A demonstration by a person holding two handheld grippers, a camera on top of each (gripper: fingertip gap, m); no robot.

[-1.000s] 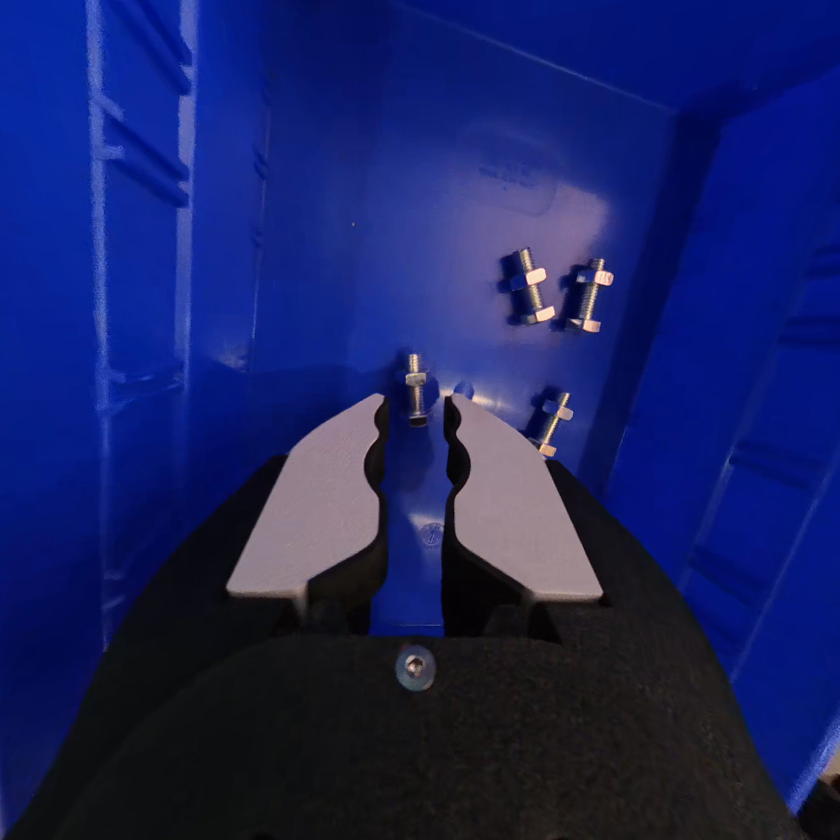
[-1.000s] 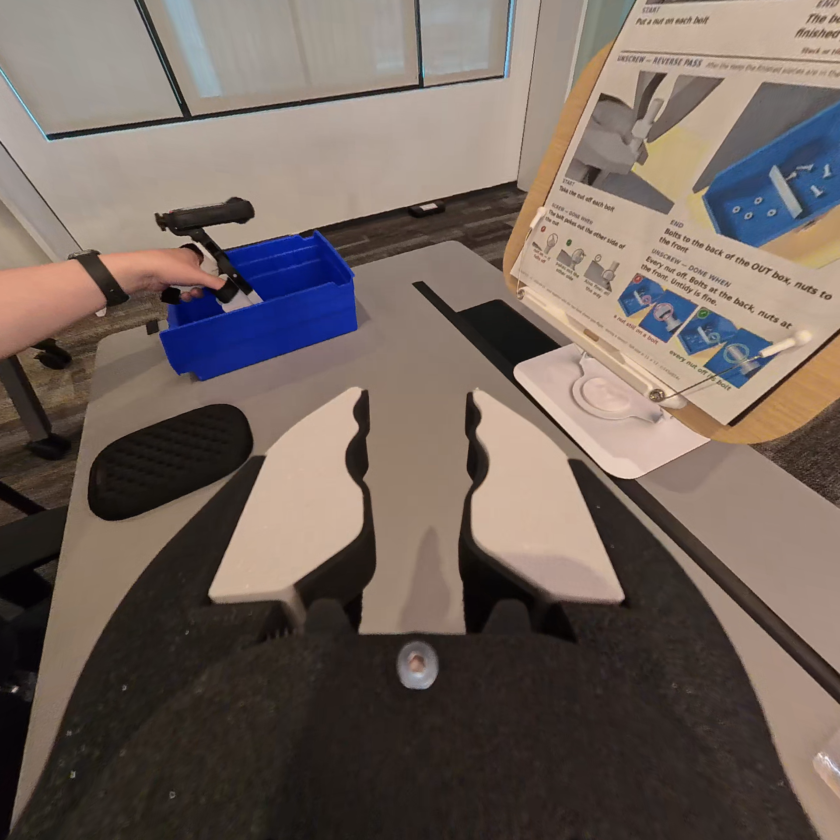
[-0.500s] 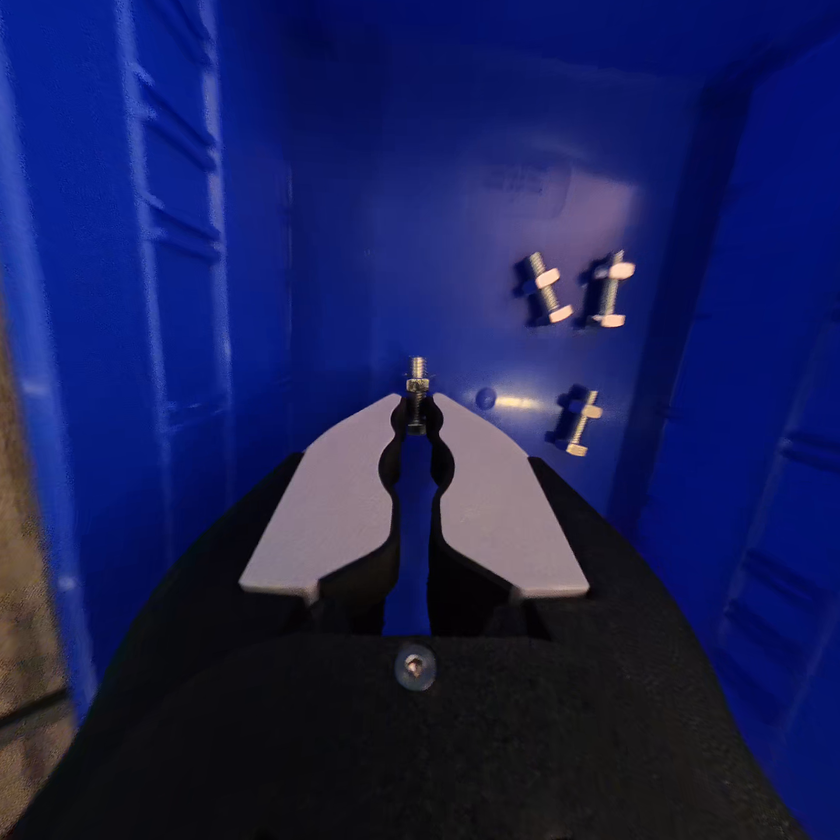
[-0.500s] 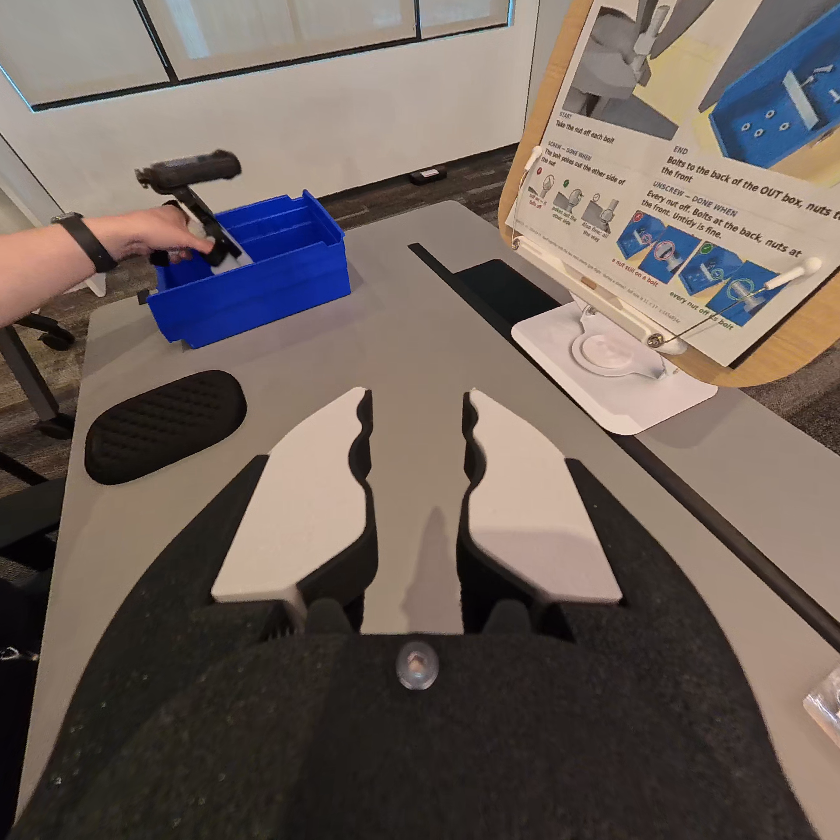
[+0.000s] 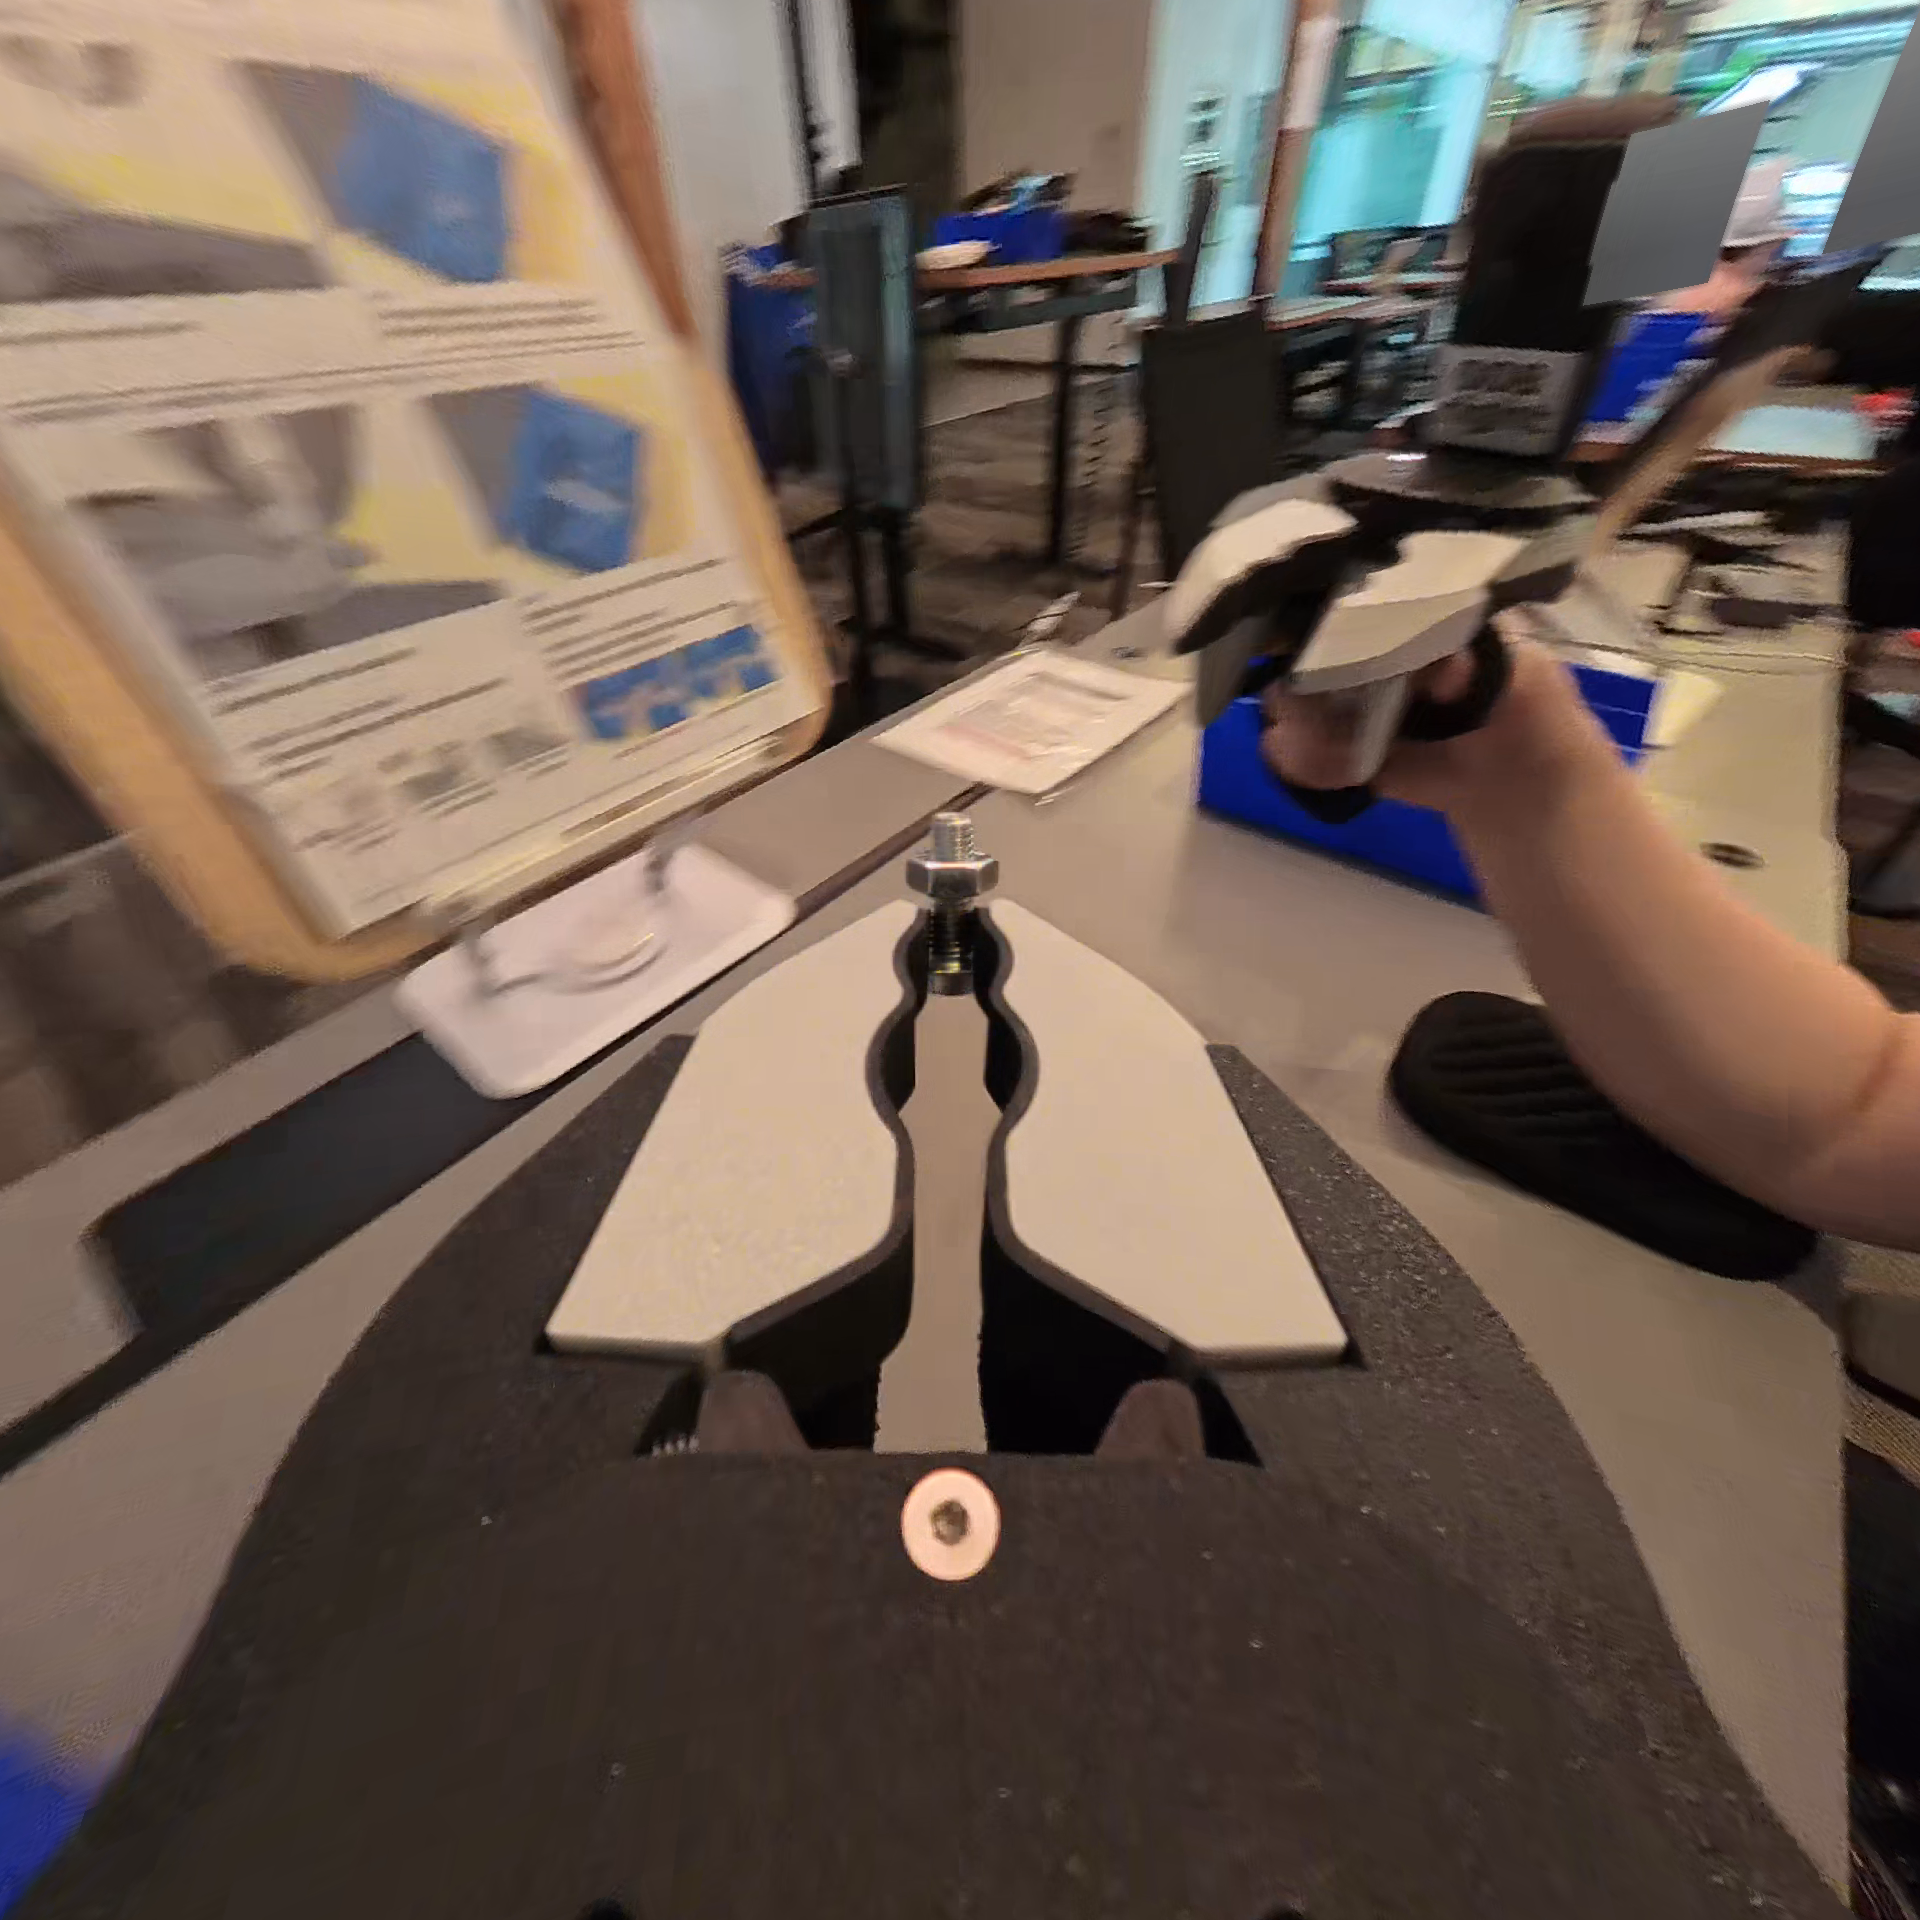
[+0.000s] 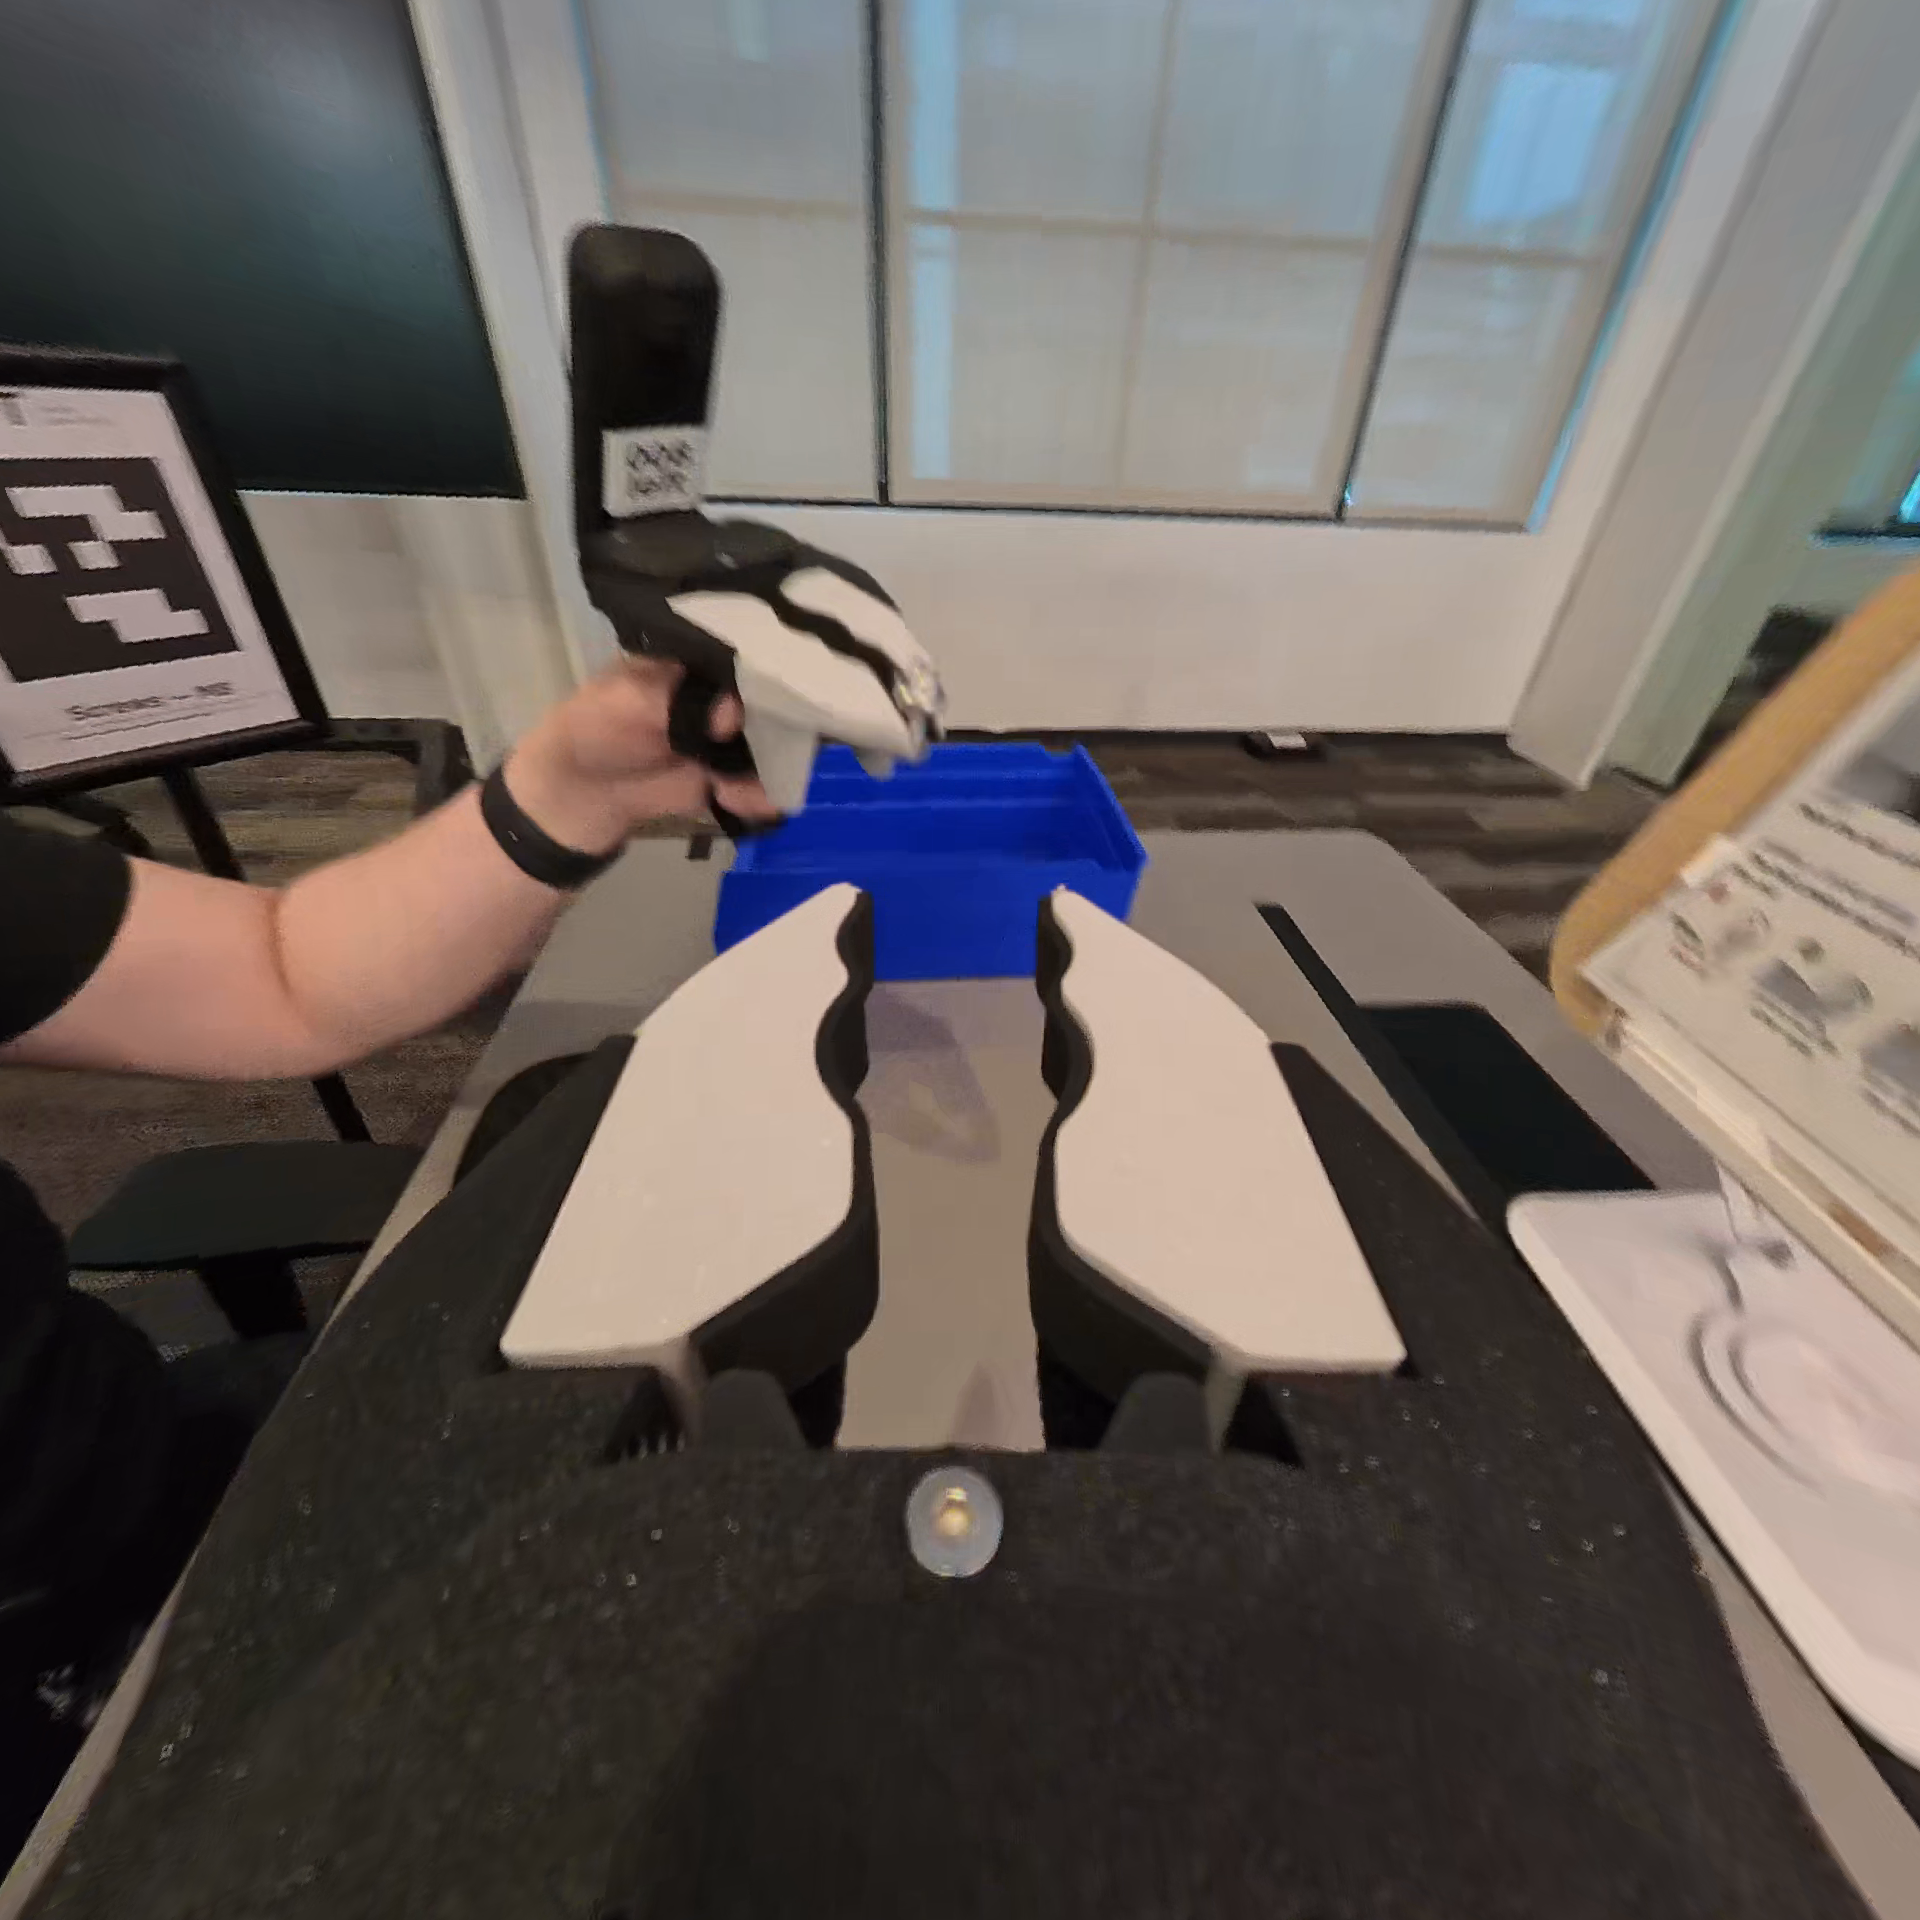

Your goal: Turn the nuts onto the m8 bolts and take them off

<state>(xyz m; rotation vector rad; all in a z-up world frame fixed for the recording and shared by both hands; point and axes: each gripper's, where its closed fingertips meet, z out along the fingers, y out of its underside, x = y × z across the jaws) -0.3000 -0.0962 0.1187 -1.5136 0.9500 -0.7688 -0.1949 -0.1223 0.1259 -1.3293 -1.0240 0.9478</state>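
Note:
My left gripper [image 5: 950, 951] is shut on a steel bolt [image 5: 949, 935] and holds it in the air above the grey table [image 5: 1195, 935]. The threaded end points forward, away from me, with a nut [image 5: 951, 875] on it just beyond the fingertips. The left gripper also shows in the right wrist view [image 6: 920, 691], above the blue bin [image 6: 935, 883], with the bolt at its tips. My right gripper [image 6: 948, 909] is open and empty, low over the table facing the bin. It also shows in the left wrist view [image 5: 1247, 613], held by a hand.
An instruction board [image 5: 364, 468] on a white stand [image 5: 582, 966] is on one side of the table. A black pad [image 5: 1579, 1132] lies on the table. A second blue bin [image 5: 1351, 800] sits behind the right gripper. A bagged sheet [image 5: 1029, 717] lies farther back. Left tips to right tips: about 11 cm.
My left gripper closed on the bolt inside the blue bin, then lifted it out and swung round over the table. The right gripper turned to face the bin.

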